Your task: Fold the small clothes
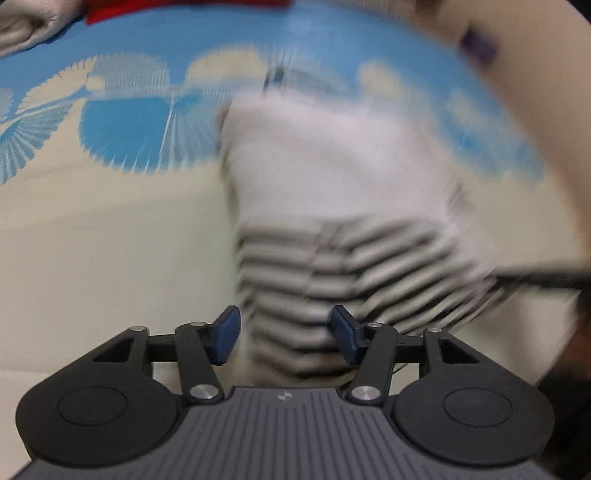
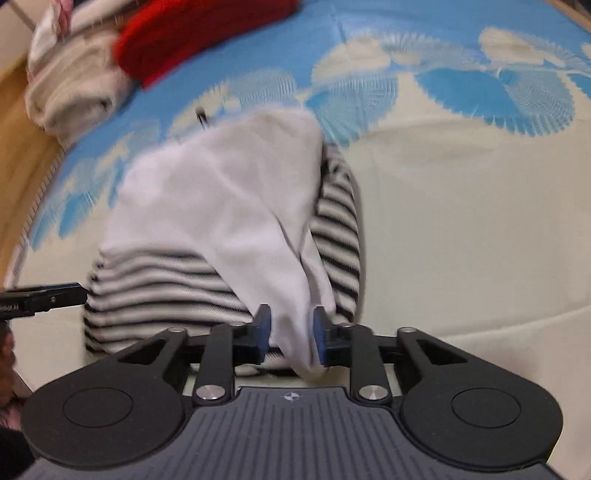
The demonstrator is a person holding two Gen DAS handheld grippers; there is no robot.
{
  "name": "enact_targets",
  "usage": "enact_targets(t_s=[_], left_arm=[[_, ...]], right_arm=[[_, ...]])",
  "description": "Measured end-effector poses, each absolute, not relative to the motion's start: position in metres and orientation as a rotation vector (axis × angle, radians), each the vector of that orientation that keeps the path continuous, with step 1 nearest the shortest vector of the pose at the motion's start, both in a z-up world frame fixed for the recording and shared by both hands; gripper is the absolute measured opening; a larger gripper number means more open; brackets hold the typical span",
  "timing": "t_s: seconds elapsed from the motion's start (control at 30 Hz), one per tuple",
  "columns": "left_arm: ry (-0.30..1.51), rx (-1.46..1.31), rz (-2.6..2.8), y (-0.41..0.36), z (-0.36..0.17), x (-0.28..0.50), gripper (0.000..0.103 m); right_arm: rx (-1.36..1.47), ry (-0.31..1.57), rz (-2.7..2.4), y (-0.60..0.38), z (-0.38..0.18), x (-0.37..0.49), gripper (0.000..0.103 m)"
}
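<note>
**Mira:** Blue-and-cream bedsheet with a feathery print covers the whole work surface, and the striped garment lies in the middle of it. At the far edge I see a red cloth next to a bundle of cream towels. Both sit well apart from the work.

**Jon:** Which step is this?

**Mira:** A fold in progress, I'd judge. The garment's plain white panel is drawn up and over the black-and-white striped part, and it narrows to a tail that runs between the fingers of the right gripper. The jaws stand a little apart with cloth filling the gap, so it looks pinched, though blur keeps me from being certain how firmly.

**Jon:** And the other one?

**Mira:** The left gripper has its blue pads wide apart. Striped fabric shows between and beyond them, but neither pad presses on it. The left wrist view is heavily smeared, so I can't tell whether the tool touches the cloth at all.

**Jon:** What does the next move call for?

**Mira:** Probably carrying the pinched white tail across so the panel lands flat over the stripes, then letting go. The left tool could pin the striped hem so the garment doesn't drag along the sheet.
</note>
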State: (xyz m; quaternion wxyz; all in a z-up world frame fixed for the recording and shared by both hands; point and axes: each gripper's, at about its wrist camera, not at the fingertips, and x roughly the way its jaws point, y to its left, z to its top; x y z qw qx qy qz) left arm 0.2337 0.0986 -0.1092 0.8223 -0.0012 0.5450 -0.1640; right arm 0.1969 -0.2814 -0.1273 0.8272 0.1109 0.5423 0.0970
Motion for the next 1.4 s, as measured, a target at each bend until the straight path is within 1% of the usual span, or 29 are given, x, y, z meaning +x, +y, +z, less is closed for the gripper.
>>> enact_targets(t_s=[0.03,0.1,0.17,0.23,0.27,0.33,0.37,0.4,0.43,0.47,0.5,0.57,0.63,0.77,0.83,0.9,0.97,1.1,1.23,1.4], left_arm=[[1.189,0.042,-0.340,0.094,-0.119,0.232,0.062],[1.174,0.060,-0.344,0.092,-0.118,0.227,0.063],[1.150,0.092,-0.302,0.092,-0.105,0.218,0.063],[1.136,0.134,-0.254,0.091,-0.089,0.207,0.064],[1.113,0.150,-0.224,0.090,-0.078,0.200,0.066],[1.016,0.168,-0.170,0.088,-0.050,0.182,0.078],[0.952,0.170,-0.138,0.086,-0.034,0.167,0.086],[0.894,0.164,-0.116,0.084,-0.021,0.154,0.088],[0.835,0.146,-0.107,0.081,-0.008,0.137,0.088],[0.783,0.124,-0.104,0.078,0.004,0.120,0.089],[0.740,0.105,-0.098,0.075,0.012,0.103,0.089],[0.664,0.071,-0.088,0.063,0.024,0.068,0.090],[0.634,0.058,-0.095,0.051,0.028,0.040,0.090],[0.626,0.107,-0.079,0.025,0.019,-0.002,0.090],[0.655,0.105,-0.073,0.022,0.008,-0.017,0.090],[0.728,0.044,-0.040,0.026,-0.005,-0.021,0.090],[0.754,-0.011,0.000,0.031,-0.019,-0.022,0.090],[0.822,-0.001,0.030,0.026,-0.042,-0.008,0.090],[0.777,0.016,0.020,0.020,-0.043,0.003,0.090],[0.792,-0.037,0.009,0.014,-0.049,0.013,0.090]], right_arm=[[0.166,1.204,0.178,-0.278,-0.138,0.199,0.027],[0.075,1.239,0.084,-0.279,-0.147,0.198,0.043],[0.050,1.223,-0.020,-0.287,-0.139,0.194,0.041],[0.029,1.167,-0.070,-0.294,-0.122,0.184,0.041],[0.036,1.125,-0.063,-0.296,-0.110,0.178,0.041],[0.053,0.996,-0.032,-0.297,-0.075,0.159,0.043],[0.059,0.917,-0.019,-0.296,-0.054,0.145,0.052],[0.064,0.848,-0.005,-0.295,-0.038,0.129,0.068],[0.072,0.770,0.018,-0.293,-0.021,0.108,0.076],[0.076,0.711,0.042,-0.289,-0.009,0.091,0.094],[0.078,0.647,0.069,-0.286,0.001,0.069,0.102],[0.081,0.556,0.117,-0.281,0.009,0.028,0.102],[0.077,0.512,0.149,-0.278,0.003,-0.002,0.102],[0.065,0.548,0.100,-0.268,-0.015,-0.031,0.102],[0.054,0.554,0.088,-0.261,-0.020,-0.039,0.102],[0.018,0.571,0.084,-0.251,-0.024,-0.044,0.102],[0.004,0.583,0.090,-0.244,-0.028,-0.046,0.102],[-0.019,0.623,0.092,-0.230,-0.034,-0.038,0.102],[-0.016,0.642,0.082,-0.221,-0.038,-0.026,0.102],[-0.015,0.686,0.080,-0.208,-0.050,-0.012,0.102]])
